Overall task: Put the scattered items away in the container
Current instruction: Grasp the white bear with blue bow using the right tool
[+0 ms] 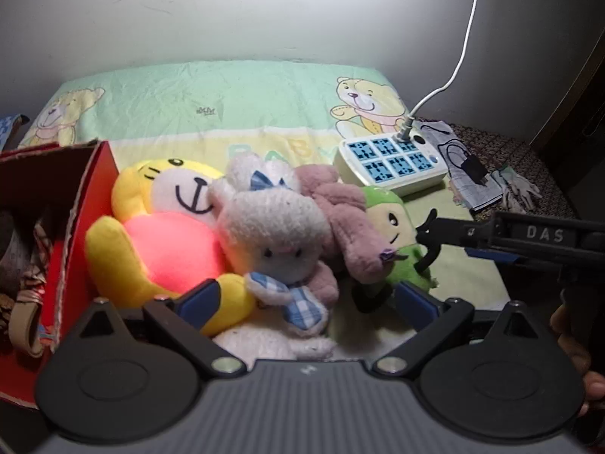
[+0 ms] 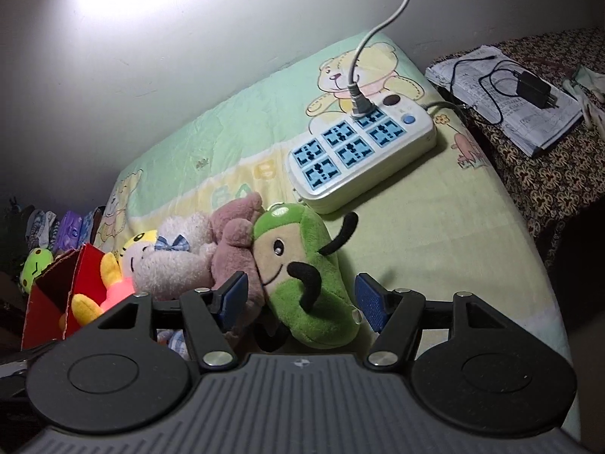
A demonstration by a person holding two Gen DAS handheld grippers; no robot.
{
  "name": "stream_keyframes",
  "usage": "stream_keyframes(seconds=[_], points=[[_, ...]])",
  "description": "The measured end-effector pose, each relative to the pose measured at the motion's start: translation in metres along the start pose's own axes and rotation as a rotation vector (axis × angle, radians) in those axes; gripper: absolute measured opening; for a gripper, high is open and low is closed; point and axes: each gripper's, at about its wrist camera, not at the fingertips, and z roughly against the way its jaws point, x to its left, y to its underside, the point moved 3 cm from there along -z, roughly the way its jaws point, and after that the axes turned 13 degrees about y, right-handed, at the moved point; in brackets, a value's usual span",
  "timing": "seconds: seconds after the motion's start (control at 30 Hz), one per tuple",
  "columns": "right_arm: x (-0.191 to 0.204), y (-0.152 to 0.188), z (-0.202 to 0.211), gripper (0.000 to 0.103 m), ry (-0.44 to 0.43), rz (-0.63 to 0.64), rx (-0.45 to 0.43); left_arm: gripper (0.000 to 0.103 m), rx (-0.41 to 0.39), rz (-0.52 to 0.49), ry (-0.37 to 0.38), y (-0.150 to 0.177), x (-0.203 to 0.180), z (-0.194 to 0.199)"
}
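Several plush toys lie in a heap on the baby-print sheet [image 1: 227, 106]. My left gripper [image 1: 307, 300] is open wide over the white bunny with a blue checked bow [image 1: 272, 227], with no pad touching it. A yellow tiger with a pink belly [image 1: 170, 234] lies beside the red cardboard box [image 1: 94, 189], and a mauve plush [image 1: 340, 204] rests behind the bunny. My right gripper [image 2: 301, 299] is open with the green plush [image 2: 302, 265] between its fingers; the right pad stands just clear of it. From the left wrist view the right gripper [image 1: 472, 232] reaches in beside the green plush [image 1: 397, 223].
A white power strip [image 2: 359, 151] with a plugged grey cable lies behind the toys. To the right, papers with a black charger [image 2: 510, 94] and gloves [image 1: 518, 185] rest on a patterned cloth. A person's hand [image 1: 567, 325] shows at the right edge. The box [image 2: 87, 265] stands open at the left.
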Motion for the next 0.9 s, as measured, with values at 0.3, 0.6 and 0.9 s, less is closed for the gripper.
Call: stream_keyframes(seconds=[0.3, 0.6, 0.9], points=[[0.060, -0.009, -0.021, 0.066, -0.250, 0.159, 0.083, 0.081, 0.020, 0.020, -0.012, -0.001, 0.013, -0.014], [0.089, -0.004, -0.059, 0.071, -0.291, 0.205, 0.205, 0.085, -0.007, 0.031, -0.052, -0.005, 0.019, -0.031], [0.088, -0.005, -0.083, 0.064, -0.346, 0.134, 0.284, 0.068, 0.001, 0.030, -0.073, -0.012, 0.028, -0.052]])
